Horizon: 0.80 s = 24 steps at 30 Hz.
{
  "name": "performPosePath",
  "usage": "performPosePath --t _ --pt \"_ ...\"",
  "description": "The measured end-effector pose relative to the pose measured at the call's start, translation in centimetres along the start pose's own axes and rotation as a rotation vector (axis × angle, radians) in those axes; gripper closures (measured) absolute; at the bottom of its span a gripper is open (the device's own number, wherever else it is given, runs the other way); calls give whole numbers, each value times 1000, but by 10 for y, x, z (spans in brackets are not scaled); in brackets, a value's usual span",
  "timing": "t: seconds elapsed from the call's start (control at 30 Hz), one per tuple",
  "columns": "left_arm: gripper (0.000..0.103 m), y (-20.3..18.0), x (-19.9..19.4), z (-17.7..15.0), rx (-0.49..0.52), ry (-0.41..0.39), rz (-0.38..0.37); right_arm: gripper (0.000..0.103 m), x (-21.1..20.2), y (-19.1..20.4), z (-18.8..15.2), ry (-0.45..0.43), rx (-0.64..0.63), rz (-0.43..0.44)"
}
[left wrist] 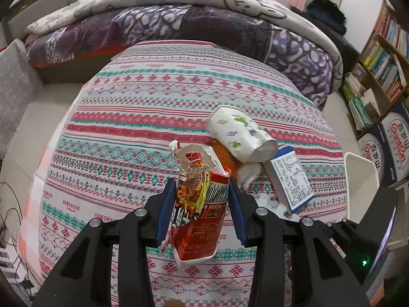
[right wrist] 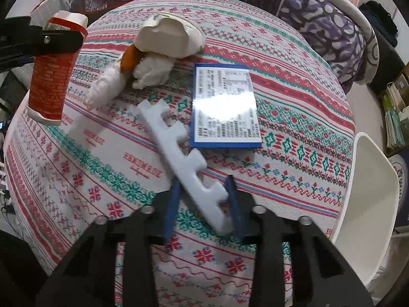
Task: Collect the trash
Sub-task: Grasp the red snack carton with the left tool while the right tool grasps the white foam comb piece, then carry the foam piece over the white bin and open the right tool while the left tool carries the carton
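Note:
My left gripper (left wrist: 202,202) is shut on a torn red carton (left wrist: 202,220) with wrappers stuffed in it, held above the round patterned table (left wrist: 127,133); the carton also shows in the right wrist view (right wrist: 51,76). My right gripper (right wrist: 203,202) has its jaws on either side of the near end of a white notched foam strip (right wrist: 179,153) lying on the table; whether they press it is unclear. A tipped paper cup (right wrist: 168,38), an orange peel (right wrist: 130,57), crumpled white tissues (right wrist: 150,71) and a flat blue-edged box (right wrist: 225,105) lie behind.
A white chair back (right wrist: 363,199) stands at the table's right edge. A bed with purple and grey quilts (left wrist: 179,23) lies behind the table. Bookshelves (left wrist: 383,58) and stacked boxes (left wrist: 393,138) stand at the right. Cables (left wrist: 10,217) lie on the floor at the left.

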<state>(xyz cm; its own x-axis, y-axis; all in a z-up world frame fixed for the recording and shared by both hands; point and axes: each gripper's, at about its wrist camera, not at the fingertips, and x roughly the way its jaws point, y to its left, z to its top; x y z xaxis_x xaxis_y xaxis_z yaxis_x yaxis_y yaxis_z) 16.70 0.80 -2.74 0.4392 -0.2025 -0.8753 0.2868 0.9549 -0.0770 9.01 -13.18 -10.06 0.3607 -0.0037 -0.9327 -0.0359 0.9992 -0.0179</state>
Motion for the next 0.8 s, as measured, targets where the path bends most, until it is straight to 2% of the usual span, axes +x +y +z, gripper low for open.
performPosePath --t 0.2,0.3,0.43,0.5,0.63,0.8 --pt "62 13 -3 0 -34 -17 16 75 -13 17 0 -18 -9 78" --pt "62 19 -7 1 -54 -31 26 75 -32 25 2 -77 -10 98" --pt "62 23 -15 2 -83 -63 35 75 -58 21 7 -202 51 109" --pt "62 23 -19 3 -91 -83 44 75 -70 17 10 -282 83 84" --pt "62 17 -32 3 -94 -165 109 74 -88 9 13 -405 149 43" --pt "62 9 -46 1 -108 -253 161 74 -102 -2 15 -498 220 -5"
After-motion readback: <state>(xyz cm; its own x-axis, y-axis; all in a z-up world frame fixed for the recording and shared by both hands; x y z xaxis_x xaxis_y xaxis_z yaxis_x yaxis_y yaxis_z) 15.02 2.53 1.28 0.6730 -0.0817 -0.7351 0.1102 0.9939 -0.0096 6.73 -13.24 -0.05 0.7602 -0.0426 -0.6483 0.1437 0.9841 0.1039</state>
